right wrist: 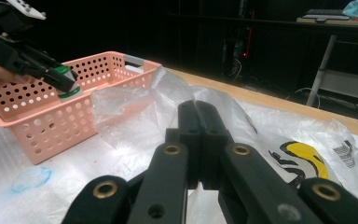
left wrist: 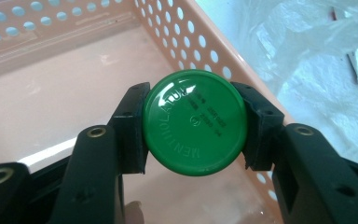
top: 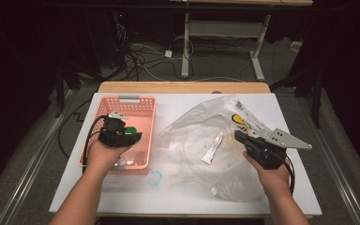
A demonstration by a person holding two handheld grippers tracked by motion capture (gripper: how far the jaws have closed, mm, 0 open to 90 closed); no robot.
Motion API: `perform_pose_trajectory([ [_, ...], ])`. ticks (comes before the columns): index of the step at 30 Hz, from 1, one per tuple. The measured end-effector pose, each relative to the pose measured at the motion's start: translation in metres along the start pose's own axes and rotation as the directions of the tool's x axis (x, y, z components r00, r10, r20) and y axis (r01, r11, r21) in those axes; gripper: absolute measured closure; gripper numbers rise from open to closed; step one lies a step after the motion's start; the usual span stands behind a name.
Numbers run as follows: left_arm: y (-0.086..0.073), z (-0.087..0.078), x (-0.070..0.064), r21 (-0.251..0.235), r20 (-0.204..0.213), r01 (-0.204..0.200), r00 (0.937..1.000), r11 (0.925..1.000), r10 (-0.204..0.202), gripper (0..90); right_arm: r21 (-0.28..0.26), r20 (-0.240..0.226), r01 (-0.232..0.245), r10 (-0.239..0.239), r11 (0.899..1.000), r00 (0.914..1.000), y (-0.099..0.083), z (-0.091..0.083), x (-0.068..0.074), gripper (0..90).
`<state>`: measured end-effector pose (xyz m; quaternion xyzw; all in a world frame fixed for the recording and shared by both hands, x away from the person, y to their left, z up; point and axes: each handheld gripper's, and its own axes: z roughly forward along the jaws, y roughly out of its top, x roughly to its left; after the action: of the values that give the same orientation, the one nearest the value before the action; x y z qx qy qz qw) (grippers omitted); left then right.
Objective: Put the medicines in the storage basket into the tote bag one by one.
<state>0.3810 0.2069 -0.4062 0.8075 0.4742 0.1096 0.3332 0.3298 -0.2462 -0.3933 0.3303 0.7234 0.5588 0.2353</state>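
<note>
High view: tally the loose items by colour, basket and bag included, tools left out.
Green: 1, round tin, clamped in the left tool above the basket
Pink: 1, perforated basket
Clear: 1, plastic bag spread on the table
White: 1, small tube lying on the bag
Total: 4
The right tool is shut, holding nothing.

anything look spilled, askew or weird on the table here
A small blue smear marks the white table just in front of the pink basket; it looks like a stain. The crumpled plastic bag sprawls across the middle with a white tube lying on it. Nothing looks damaged.
</note>
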Motion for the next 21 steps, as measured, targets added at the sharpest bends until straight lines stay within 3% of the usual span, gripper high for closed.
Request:
perform_pose_trajectory([
  [16,-0.033,-0.018,-0.016,-0.079,-0.025,-0.030,0.9993,0.9964,0.028,49.5,0.011,0.001,0.001,-0.001,1.000,1.0000,-0.002,0.002,0.002,90.0],
  [21,-0.043,-0.017,-0.019,-0.120,0.003,-0.006,1.0000,0.9927,0.007,49.5,0.015,0.000,0.005,-0.005,1.000,1.0000,-0.003,0.002,0.002,90.0],
])
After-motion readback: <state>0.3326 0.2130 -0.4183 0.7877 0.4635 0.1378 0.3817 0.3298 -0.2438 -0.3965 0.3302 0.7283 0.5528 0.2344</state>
